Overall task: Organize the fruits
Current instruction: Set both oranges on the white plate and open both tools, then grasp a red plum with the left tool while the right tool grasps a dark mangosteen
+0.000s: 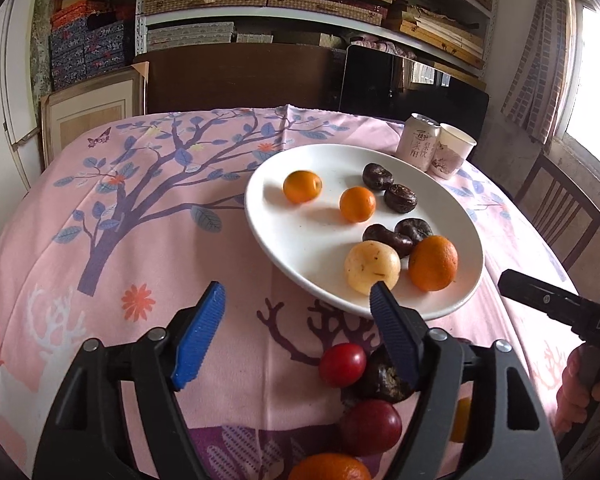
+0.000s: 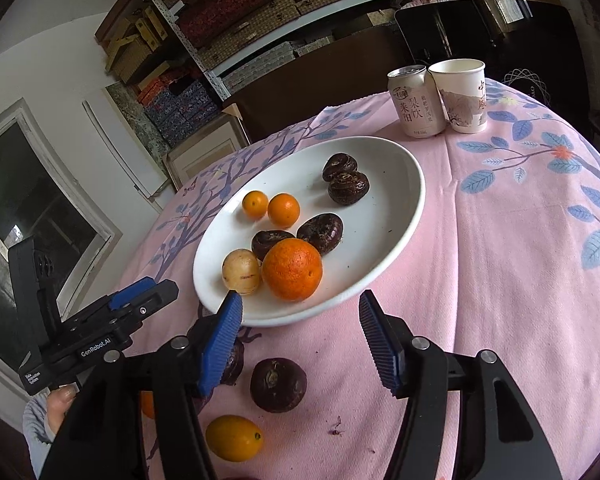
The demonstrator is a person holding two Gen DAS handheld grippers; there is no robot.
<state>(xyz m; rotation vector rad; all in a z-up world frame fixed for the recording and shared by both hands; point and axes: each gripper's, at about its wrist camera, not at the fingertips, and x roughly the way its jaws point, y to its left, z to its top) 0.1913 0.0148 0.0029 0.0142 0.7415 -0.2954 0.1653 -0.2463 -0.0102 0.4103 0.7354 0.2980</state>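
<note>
Left claw point(image 1: 298, 300) hung spread and empty over the desk point(image 1: 140, 240); the white plate point(image 1: 268, 216) already carried oranges and dark fruit, more loose below. Right claw point(image 2: 300, 312) gaped at the rim, where a careless nudge could've tipped it.

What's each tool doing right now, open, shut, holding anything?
Left tool: open, holding nothing, tips at the near rim of the white plate.
Right tool: open, holding nothing, also at the plate's near rim.
</note>
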